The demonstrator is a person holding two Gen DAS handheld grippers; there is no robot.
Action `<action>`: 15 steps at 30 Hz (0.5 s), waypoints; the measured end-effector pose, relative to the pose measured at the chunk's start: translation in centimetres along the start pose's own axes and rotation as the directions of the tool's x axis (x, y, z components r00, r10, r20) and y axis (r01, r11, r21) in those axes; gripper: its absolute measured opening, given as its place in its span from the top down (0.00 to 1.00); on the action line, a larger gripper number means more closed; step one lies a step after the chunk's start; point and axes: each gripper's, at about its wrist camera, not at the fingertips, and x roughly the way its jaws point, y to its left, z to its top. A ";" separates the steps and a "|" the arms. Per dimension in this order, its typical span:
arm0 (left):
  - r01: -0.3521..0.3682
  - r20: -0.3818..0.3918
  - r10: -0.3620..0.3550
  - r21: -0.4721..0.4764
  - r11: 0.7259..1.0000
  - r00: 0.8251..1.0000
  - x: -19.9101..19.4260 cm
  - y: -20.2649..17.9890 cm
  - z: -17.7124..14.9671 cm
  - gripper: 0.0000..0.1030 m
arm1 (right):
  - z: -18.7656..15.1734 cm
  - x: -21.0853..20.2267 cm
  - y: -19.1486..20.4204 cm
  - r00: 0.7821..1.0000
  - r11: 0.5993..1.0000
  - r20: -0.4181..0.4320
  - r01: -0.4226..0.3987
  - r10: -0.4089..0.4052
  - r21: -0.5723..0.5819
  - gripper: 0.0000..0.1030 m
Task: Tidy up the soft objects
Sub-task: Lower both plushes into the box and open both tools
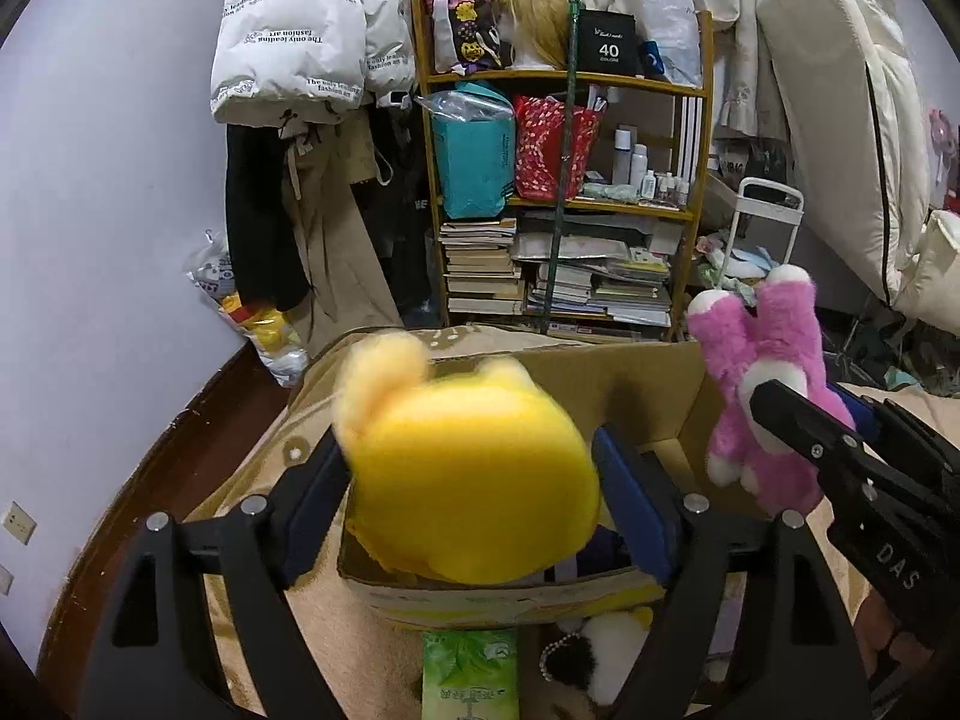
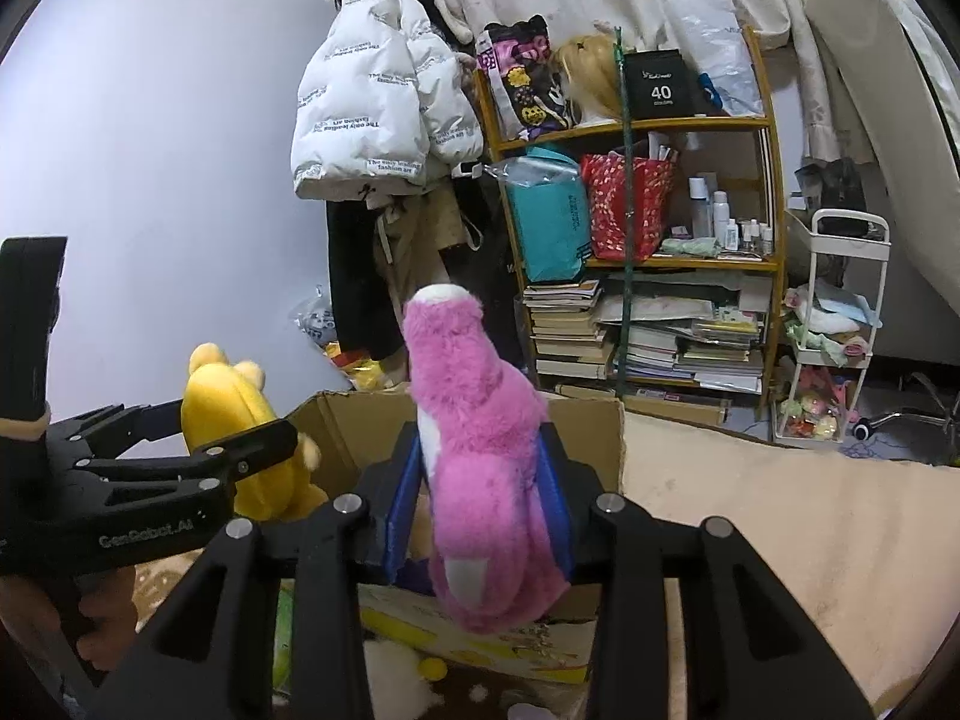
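Note:
My left gripper (image 1: pixel 474 480) is shut on a yellow plush toy (image 1: pixel 462 468) and holds it over an open cardboard box (image 1: pixel 636 384). My right gripper (image 2: pixel 480 480) is shut on a pink and white plush toy (image 2: pixel 480 468), also over the box (image 2: pixel 594 438). In the left wrist view the pink plush (image 1: pixel 762 384) and the right gripper (image 1: pixel 840 450) are at the right. In the right wrist view the yellow plush (image 2: pixel 240 426) and the left gripper (image 2: pixel 240 450) are at the left.
A green tissue pack (image 1: pixel 471 678) and a black and white plush (image 1: pixel 600 654) lie on the beige blanket (image 2: pixel 780 516) in front of the box. A crowded wooden shelf (image 1: pixel 564 180) and hanging coats (image 1: pixel 300 42) stand behind. A white cart (image 2: pixel 834 324) is at the right.

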 end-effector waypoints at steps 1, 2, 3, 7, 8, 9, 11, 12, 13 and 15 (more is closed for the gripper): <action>-0.004 0.004 0.004 0.001 1.000 1.000 -0.1 0.0 0.0 0.21 | 0.0 0.0 -0.2 1.000 1.000 -0.004 -0.002 0.002 0.010 0.59; -0.008 0.007 0.008 0.003 1.000 1.000 -0.1 0.1 0.0 0.16 | 0.0 0.0 -0.3 1.000 1.000 -0.007 -0.004 0.004 0.015 0.58; -0.013 0.012 0.013 0.007 1.000 1.000 -0.2 0.1 0.0 0.13 | 0.0 0.0 -0.5 1.000 1.000 -0.011 0.000 0.000 0.020 0.56; -0.036 0.018 0.036 0.009 0.999 0.999 -0.6 0.2 0.1 0.12 | 0.0 -0.1 -1.2 1.000 0.999 -0.027 0.004 -0.003 0.045 0.41; -0.040 0.015 0.040 0.007 0.999 0.999 -0.7 0.3 0.1 0.12 | 0.0 -0.2 -1.3 1.000 0.999 -0.027 0.008 -0.006 0.053 0.39; -0.044 0.007 0.044 -0.008 0.999 0.999 -0.7 0.4 0.2 0.11 | 0.0 -0.2 -1.4 1.000 0.998 -0.027 0.008 -0.007 0.059 0.38; -0.033 -0.001 0.033 -0.036 0.999 0.999 -0.8 0.8 0.3 0.09 | 0.1 -0.4 -1.5 1.000 0.997 -0.027 0.009 -0.007 0.071 0.37; -0.034 -0.002 0.034 -0.040 0.999 0.999 -0.9 0.9 0.3 0.08 | 0.1 -0.5 -1.5 1.000 0.997 -0.028 0.011 -0.009 0.071 0.34; -0.043 -0.003 0.043 -0.039 0.998 0.999 -0.9 0.9 0.3 0.07 | 0.0 -0.6 -1.4 1.000 0.998 -0.028 0.015 -0.013 0.068 0.28; -0.052 -0.010 0.052 -0.025 0.998 0.999 -1.1 0.9 0.4 0.06 | 0.0 -0.9 -1.2 0.999 0.998 -0.030 0.029 -0.027 0.058 0.22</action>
